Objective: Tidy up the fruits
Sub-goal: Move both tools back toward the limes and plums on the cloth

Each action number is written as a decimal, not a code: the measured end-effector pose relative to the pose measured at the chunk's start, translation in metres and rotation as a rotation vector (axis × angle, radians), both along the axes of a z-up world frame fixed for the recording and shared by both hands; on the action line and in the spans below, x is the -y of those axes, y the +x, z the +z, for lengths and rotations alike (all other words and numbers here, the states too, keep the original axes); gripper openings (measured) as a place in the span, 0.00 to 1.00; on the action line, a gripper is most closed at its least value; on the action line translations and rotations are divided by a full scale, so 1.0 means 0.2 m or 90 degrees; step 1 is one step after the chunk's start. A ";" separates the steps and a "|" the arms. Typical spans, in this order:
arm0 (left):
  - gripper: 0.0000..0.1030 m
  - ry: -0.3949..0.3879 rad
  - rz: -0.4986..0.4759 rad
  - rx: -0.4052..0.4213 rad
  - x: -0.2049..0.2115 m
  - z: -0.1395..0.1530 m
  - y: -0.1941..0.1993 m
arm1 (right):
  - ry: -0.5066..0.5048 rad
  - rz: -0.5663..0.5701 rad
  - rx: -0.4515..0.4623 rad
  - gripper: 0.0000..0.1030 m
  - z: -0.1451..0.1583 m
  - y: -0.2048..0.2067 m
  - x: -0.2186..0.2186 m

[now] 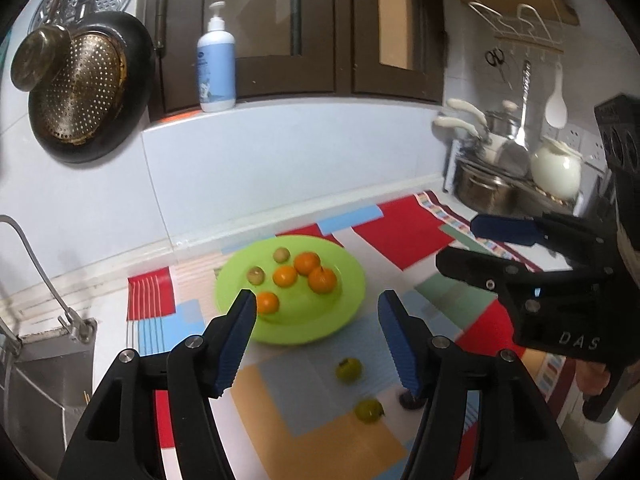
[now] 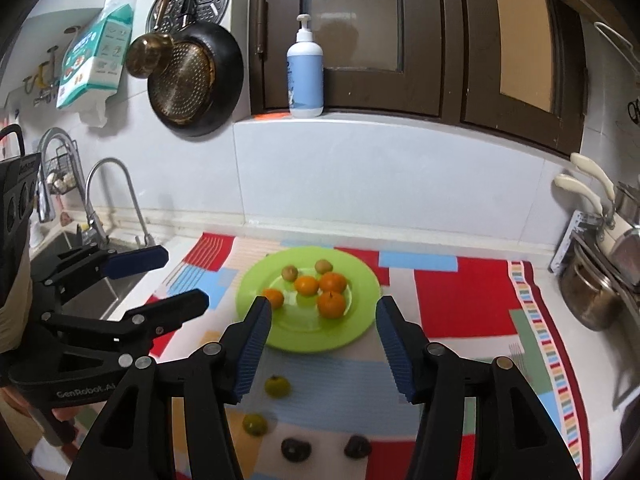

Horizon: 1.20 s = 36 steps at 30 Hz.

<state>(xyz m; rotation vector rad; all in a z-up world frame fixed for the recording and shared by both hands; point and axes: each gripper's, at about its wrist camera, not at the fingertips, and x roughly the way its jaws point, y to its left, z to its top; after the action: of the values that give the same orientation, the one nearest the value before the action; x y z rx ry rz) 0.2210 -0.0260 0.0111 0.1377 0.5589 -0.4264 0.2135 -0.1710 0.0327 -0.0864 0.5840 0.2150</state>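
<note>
Both claws, left (image 1: pixel 316 312) and right (image 2: pixel 322 320), are spread and empty. Four fruits sit just off the plate (image 2: pixel 360 332); lower squarely over the nearest green one (image 2: pixel 277 386), then pinch gently.

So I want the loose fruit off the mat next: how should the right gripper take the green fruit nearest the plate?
Come straight down on the green fruit with the open right gripper, one finger on each side of its widest middle. It is small and round, its stem end seems to face up, and the mat around it is bare, the plate just beyond it.
</note>
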 end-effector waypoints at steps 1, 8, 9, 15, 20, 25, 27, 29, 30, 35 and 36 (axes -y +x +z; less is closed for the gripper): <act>0.60 0.001 -0.001 0.000 0.00 -0.01 -0.02 | -0.001 -0.001 0.000 0.54 -0.01 -0.02 0.00; 0.60 0.008 -0.031 -0.003 -0.01 -0.09 -0.13 | -0.030 0.014 -0.002 0.54 -0.07 -0.15 -0.03; 0.60 0.011 -0.035 -0.001 -0.01 -0.10 -0.15 | -0.036 0.018 -0.004 0.54 -0.09 -0.17 -0.04; 0.60 0.050 -0.077 0.012 0.01 -0.17 -0.21 | -0.072 0.038 -0.019 0.54 -0.17 -0.24 -0.06; 0.60 0.074 -0.106 0.013 0.04 -0.25 -0.25 | -0.089 0.053 -0.046 0.54 -0.24 -0.26 -0.07; 0.60 0.093 -0.127 -0.009 0.06 -0.34 -0.23 | -0.113 0.074 -0.077 0.54 -0.35 -0.27 -0.08; 0.60 0.104 -0.138 -0.013 0.07 -0.37 -0.23 | -0.123 0.081 -0.086 0.54 -0.38 -0.26 -0.08; 0.60 0.119 -0.152 -0.018 0.10 -0.41 -0.22 | -0.130 0.089 -0.098 0.54 -0.43 -0.26 -0.08; 0.60 0.127 -0.159 -0.021 0.11 -0.43 -0.22 | -0.132 0.094 -0.107 0.54 -0.46 -0.26 -0.08; 0.59 0.150 -0.193 -0.042 0.14 -0.52 -0.20 | -0.144 0.112 -0.128 0.53 -0.54 -0.23 -0.08; 0.58 0.152 -0.196 -0.044 0.15 -0.53 -0.19 | -0.146 0.116 -0.130 0.53 -0.56 -0.22 -0.08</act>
<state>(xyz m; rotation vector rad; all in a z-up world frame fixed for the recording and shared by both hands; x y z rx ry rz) 0.1833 -0.0559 -0.0956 0.4429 0.6586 -0.6648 0.1690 -0.1543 -0.0786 -0.3432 0.8043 0.3354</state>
